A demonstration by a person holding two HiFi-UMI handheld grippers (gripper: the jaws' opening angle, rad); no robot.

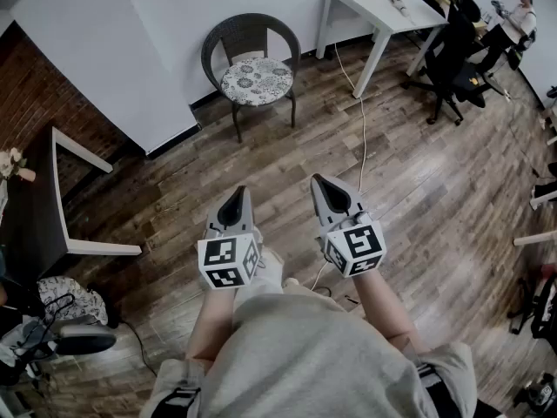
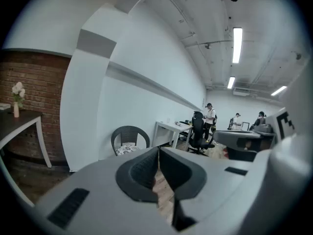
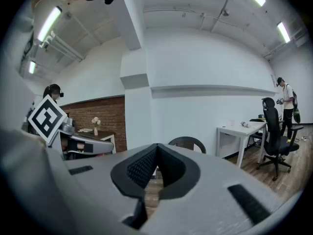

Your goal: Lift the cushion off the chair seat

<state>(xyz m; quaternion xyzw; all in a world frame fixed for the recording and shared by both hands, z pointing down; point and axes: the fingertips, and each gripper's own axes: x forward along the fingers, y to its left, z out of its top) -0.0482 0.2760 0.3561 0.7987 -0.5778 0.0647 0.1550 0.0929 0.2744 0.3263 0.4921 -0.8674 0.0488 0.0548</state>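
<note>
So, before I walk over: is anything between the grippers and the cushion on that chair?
Nothing visible. Only bare floor lies between the left gripper, the right gripper and the chair holding the cushion; a white cable trails further right.

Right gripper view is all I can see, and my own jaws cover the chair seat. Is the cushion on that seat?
Observer: Yes. In the head view a round flowered cushion lies flat on the seat of the dark woven chair.
Operator: Is the left gripper holding anything?
Observer: No. The left gripper has its jaws together with nothing between them.
Operator: Anything on the floor on the way there?
Observer: A white cable runs across the floor from beside the white table toward the person, to the right of the chair.
</note>
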